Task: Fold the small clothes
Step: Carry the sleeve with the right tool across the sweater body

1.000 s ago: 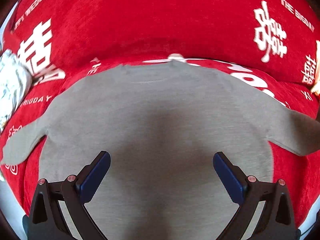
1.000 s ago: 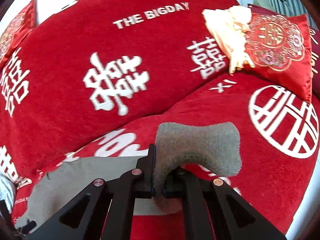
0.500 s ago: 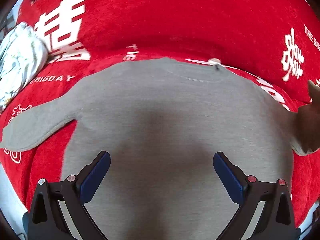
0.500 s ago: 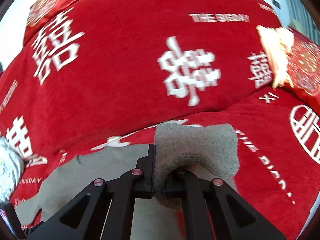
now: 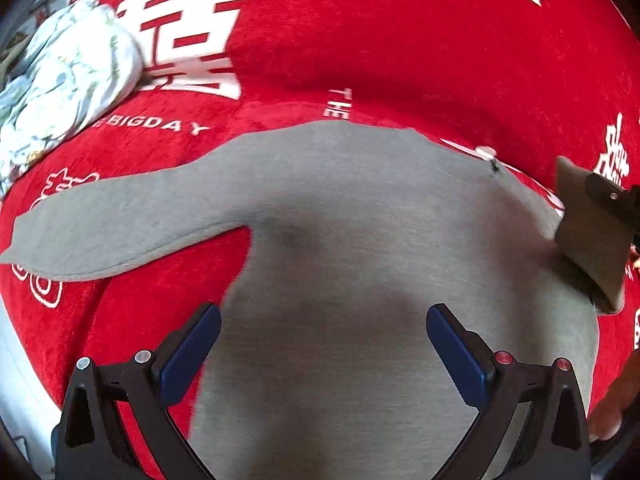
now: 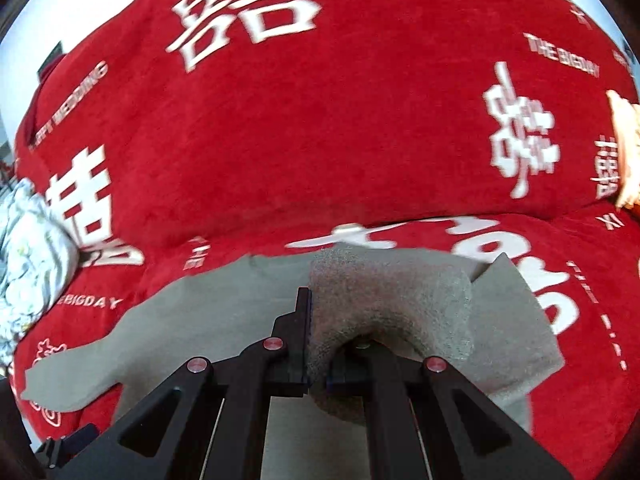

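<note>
A small grey long-sleeved top [image 5: 340,240] lies flat on a red sofa seat, neck toward the backrest. Its left sleeve [image 5: 112,224] stretches out to the left. My left gripper [image 5: 322,344] is open and empty, hovering over the lower body of the top. My right gripper [image 6: 318,344] is shut on the right sleeve [image 6: 388,304], whose fuzzy inner side drapes over the fingers, and holds it lifted over the top's right part. The held sleeve and right gripper also show at the right edge of the left wrist view [image 5: 592,232].
The red sofa cover [image 6: 320,140] with white characters rises as a backrest behind the top. A crumpled white floral cloth [image 5: 60,92] lies at the far left of the seat. A cream tasselled cushion edge [image 6: 626,148] shows far right.
My right gripper has carried the right sleeve leftward, folding it in over the top's body. My left gripper's view has shifted left, bringing the left sleeve and floral cloth more into view.
</note>
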The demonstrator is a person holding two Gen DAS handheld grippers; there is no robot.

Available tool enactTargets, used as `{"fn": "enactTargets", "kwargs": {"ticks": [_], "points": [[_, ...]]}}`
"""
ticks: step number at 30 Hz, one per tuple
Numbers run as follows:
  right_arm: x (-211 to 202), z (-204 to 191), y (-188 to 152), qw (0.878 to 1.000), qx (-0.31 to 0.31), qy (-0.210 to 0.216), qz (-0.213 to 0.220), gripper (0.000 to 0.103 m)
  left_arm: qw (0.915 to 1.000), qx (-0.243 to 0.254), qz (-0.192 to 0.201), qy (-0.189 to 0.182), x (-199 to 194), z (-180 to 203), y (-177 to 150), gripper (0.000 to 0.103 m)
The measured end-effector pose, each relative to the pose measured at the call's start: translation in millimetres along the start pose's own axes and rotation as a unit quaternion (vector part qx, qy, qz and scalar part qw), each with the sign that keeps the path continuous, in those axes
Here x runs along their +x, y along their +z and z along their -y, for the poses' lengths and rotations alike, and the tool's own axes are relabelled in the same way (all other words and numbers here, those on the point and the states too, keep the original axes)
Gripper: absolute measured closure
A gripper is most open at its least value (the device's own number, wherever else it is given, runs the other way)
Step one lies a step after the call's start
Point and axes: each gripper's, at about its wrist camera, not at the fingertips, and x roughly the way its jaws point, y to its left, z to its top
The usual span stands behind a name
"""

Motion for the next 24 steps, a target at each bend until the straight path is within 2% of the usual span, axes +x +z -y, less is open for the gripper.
{"fn": "enactTargets", "kwargs": {"ticks": [9, 17, 22, 24], "points": [[26, -70, -11, 0.998, -0.043, 0.028, -0.023, 0.098, 0.9996, -0.029, -0.001, 0.005, 2, -36, -1, 0.000], [60, -92, -42, 0.995, -0.072, 0.019, -0.069, 0.098, 0.9987, -0.050, -0.006, 0.001, 8, -55, -5, 0.000], [72, -106, -54, 0.992, -0.097, 0.017, -0.084, 0.097, 0.9977, -0.067, -0.010, -0.002, 9, -64, -12, 0.000], [74, -110, -59, 0.989, -0.112, 0.021, -0.091, 0.093, 0.9973, -0.073, -0.012, -0.003, 10, -67, -14, 0.000]]}}
